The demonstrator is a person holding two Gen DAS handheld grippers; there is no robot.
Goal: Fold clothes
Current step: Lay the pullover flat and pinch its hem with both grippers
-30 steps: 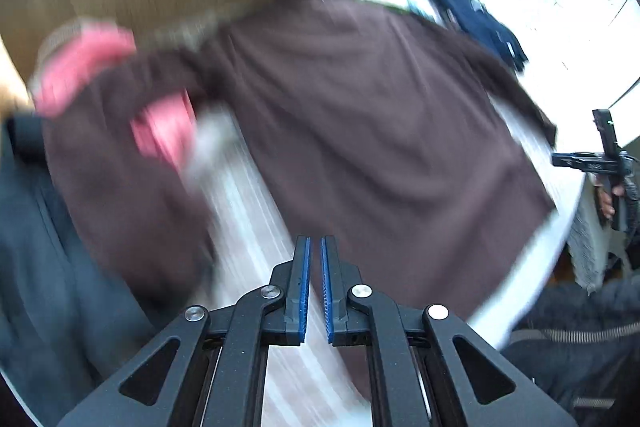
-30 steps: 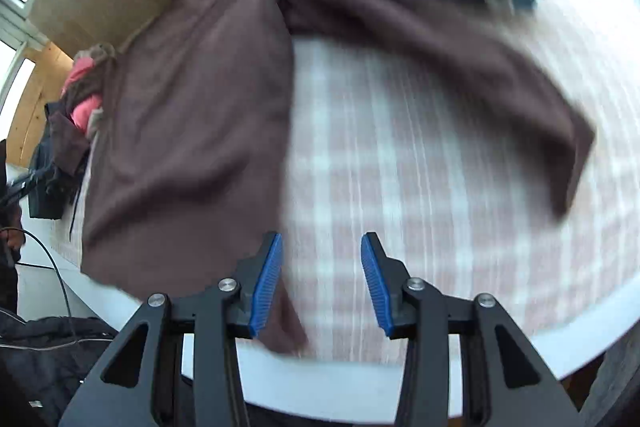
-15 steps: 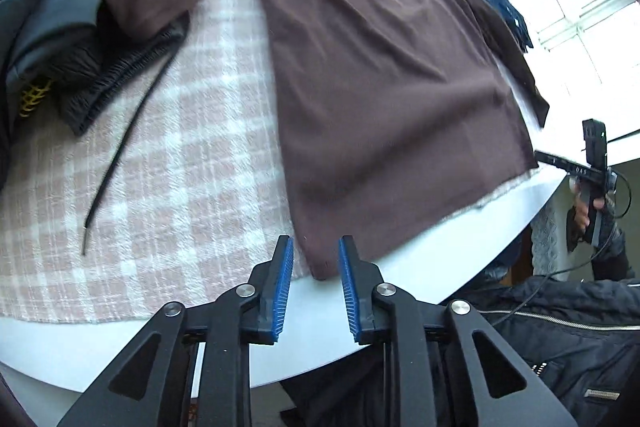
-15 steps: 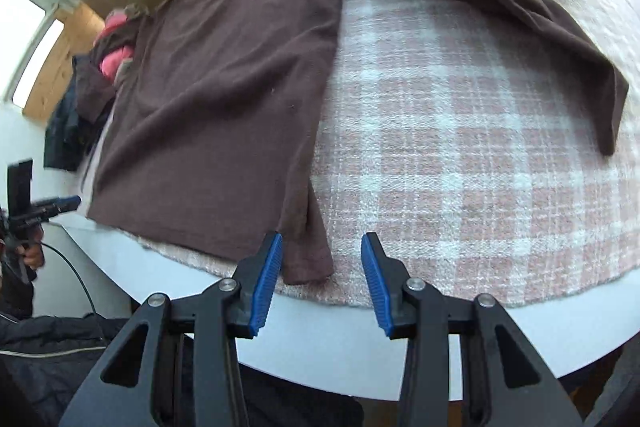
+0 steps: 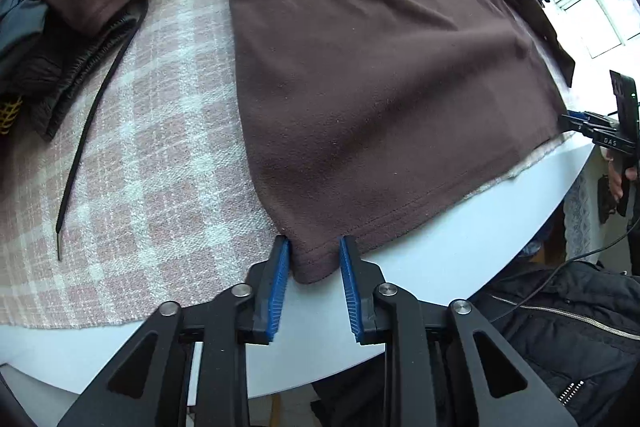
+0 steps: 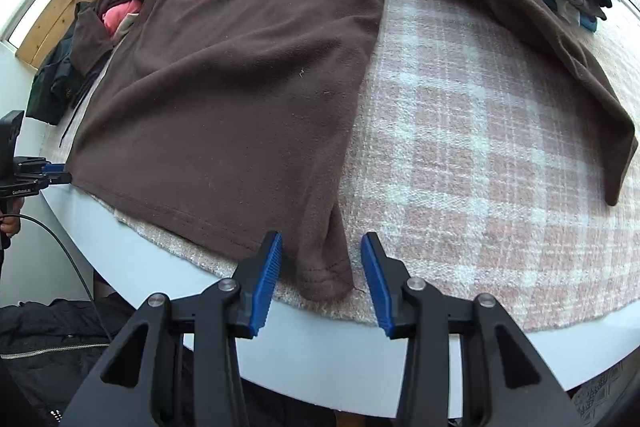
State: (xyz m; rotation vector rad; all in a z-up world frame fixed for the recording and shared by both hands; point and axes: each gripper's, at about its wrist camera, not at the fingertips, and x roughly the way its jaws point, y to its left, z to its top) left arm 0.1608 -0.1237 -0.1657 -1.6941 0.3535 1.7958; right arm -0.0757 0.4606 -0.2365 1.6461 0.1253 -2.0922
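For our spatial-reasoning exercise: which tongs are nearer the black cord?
Left. Left tongs, closing around a hem corner of the top, lie toward the cord; right tongs straddle the far corner.

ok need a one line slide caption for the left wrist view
Left gripper closing around the bottom hem corner of a brown fleece top, not yet pinched, spread on a pink-and-white checked cloth.

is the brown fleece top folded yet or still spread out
Spread out: the brown fleece top lies flat on the checked cloth, one sleeve stretched aside.

A dark brown fleece long-sleeved top (image 6: 248, 75) lies spread flat on the pink-and-white checked cloth, hem corners at the table's near edge, one sleeve outstretched.
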